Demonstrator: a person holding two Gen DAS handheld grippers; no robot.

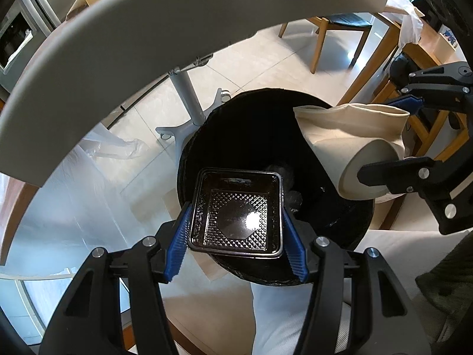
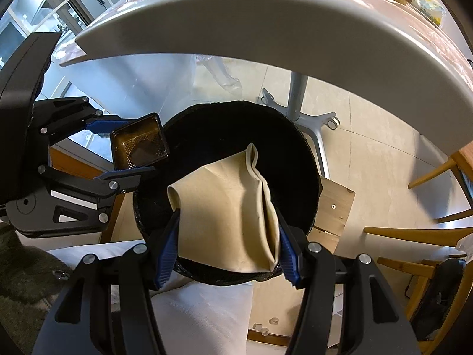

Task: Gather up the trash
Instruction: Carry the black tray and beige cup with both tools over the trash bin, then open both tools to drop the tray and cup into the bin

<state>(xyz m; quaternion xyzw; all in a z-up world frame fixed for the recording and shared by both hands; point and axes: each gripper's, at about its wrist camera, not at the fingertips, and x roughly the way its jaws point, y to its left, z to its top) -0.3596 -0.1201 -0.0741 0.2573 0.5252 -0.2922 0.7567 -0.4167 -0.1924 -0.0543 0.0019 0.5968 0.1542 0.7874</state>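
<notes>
Through the left wrist camera, my left gripper (image 1: 236,222) clamps a square black plastic tray (image 1: 236,211) above the round black bin (image 1: 260,136). Through the right, my right gripper (image 2: 229,244) pinches a crushed beige paper cup (image 2: 224,207) over that bin.

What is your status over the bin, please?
Left gripper shut on black plastic tray. Right gripper shut on crushed paper cup. Both above open black bin; nothing blocking.
</notes>
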